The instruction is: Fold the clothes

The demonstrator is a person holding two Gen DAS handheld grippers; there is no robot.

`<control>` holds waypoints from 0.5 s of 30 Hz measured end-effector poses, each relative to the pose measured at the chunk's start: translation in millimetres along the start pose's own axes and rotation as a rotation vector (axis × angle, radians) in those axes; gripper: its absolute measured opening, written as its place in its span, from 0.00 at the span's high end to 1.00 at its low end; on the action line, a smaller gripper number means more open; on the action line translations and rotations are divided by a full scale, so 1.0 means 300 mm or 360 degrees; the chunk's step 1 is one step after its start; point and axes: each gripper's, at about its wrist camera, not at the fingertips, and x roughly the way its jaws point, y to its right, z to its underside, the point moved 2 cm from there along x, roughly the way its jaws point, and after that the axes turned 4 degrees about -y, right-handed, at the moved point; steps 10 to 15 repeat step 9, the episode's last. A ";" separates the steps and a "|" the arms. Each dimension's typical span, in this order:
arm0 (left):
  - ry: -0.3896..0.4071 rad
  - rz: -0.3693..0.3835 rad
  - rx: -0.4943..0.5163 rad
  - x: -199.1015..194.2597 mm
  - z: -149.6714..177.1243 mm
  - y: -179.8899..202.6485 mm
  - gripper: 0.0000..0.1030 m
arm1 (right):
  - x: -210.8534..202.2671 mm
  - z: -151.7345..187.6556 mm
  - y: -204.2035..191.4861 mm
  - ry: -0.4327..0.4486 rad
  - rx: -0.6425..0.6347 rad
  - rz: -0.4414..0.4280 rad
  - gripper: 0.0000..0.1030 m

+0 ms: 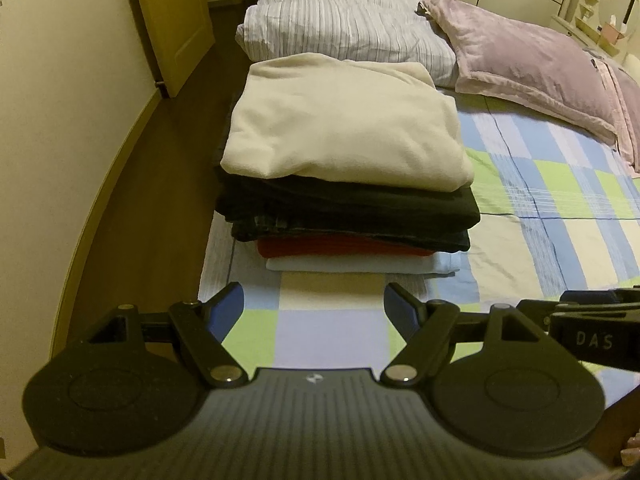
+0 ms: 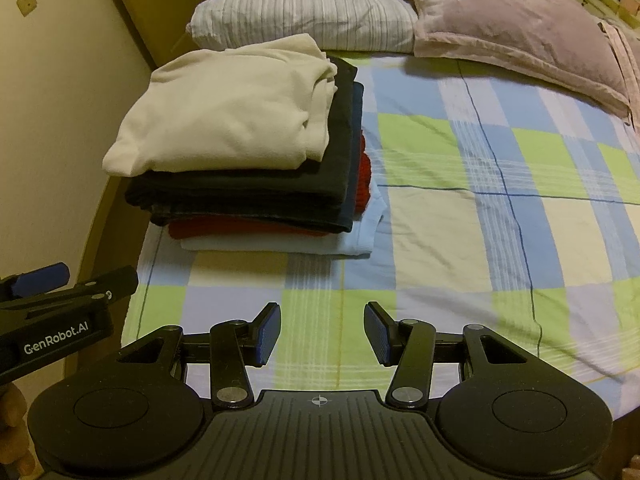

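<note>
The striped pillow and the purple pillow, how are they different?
The striped pillow is white with thin lines; the purple pillow is plain and fuzzy-looking. The striped pillow lies behind the folded clothes stack; the purple pillow lies further right, overlapping its edge. Both rest on the checked bedsheet.

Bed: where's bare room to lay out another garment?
Open checked sheet right of the folded stack, running up to the lilac pillow. A narrower strip lies between the stack and both tools. The left edge is crowded by the stack and the striped pillow.

Checked bedspread (image 2: 460, 216) on bed. Striped pillow (image 1: 344, 20) and mauve pillow (image 1: 516, 52) touching at the head. Wooden door (image 1: 172, 20) far left, wood floor (image 1: 136, 216).
</note>
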 end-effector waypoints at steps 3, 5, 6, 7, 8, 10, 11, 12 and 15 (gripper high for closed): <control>0.0014 0.0001 0.0011 0.012 -0.011 -0.006 0.28 | 0.013 -0.009 -0.008 -0.0005 0.0007 0.0007 0.52; 0.0033 -0.0005 0.0027 0.018 -0.018 -0.009 0.28 | 0.021 -0.015 -0.014 -0.0009 0.0012 0.0012 0.52; 0.0043 -0.0007 0.0036 0.021 -0.021 -0.010 0.28 | 0.025 -0.018 -0.016 -0.0010 0.0013 0.0014 0.52; 0.0052 -0.0007 0.0046 0.023 -0.024 -0.010 0.28 | 0.028 -0.020 -0.018 -0.0011 0.0013 0.0015 0.52; 0.0053 -0.0011 0.0050 0.025 -0.027 -0.011 0.28 | 0.030 -0.023 -0.020 -0.0012 0.0013 0.0016 0.52; 0.0053 -0.0016 0.0052 0.027 -0.029 -0.012 0.28 | 0.033 -0.026 -0.022 -0.0012 0.0012 0.0016 0.52; 0.0053 -0.0016 0.0052 0.027 -0.029 -0.012 0.28 | 0.033 -0.026 -0.022 -0.0012 0.0012 0.0016 0.52; 0.0053 -0.0016 0.0052 0.027 -0.029 -0.012 0.28 | 0.033 -0.026 -0.022 -0.0012 0.0012 0.0016 0.52; 0.0053 -0.0016 0.0052 0.027 -0.029 -0.012 0.28 | 0.033 -0.026 -0.022 -0.0012 0.0012 0.0016 0.52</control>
